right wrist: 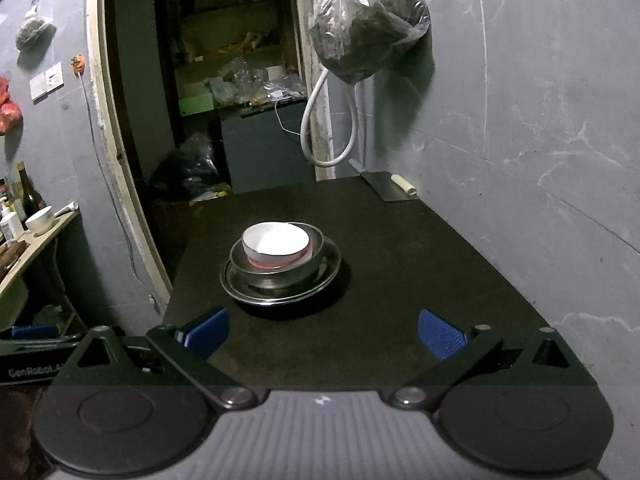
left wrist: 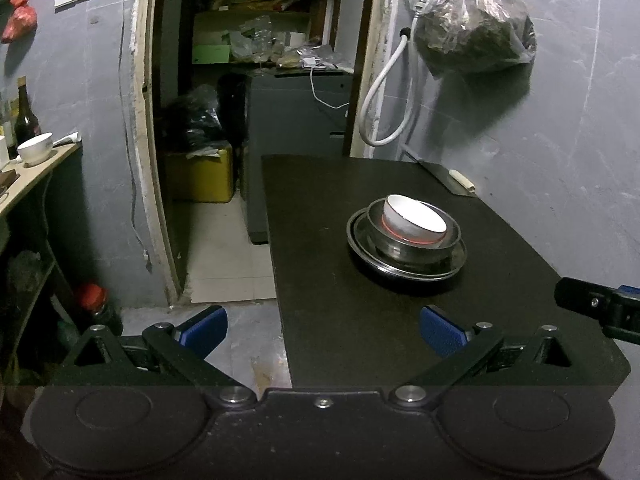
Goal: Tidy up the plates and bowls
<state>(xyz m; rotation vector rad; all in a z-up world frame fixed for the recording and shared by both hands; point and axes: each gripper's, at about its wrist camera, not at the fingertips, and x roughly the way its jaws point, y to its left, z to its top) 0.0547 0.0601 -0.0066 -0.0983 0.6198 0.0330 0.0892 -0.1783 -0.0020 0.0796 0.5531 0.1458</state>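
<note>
On the black bench (right wrist: 400,260), a white bowl (right wrist: 277,243) sits nested in a steel bowl (right wrist: 280,276) on a steel plate (right wrist: 326,276). The left gripper (left wrist: 323,330) and right gripper (right wrist: 323,332) both gape wide, holding nothing, near the stack.

Black counter (right wrist: 400,280) against grey wall. Steel plate (right wrist: 280,292) sits directly on counter, mid-surface. Cleaver (right wrist: 386,188) lies flat beyond plate, at far wall-side corner.
</note>
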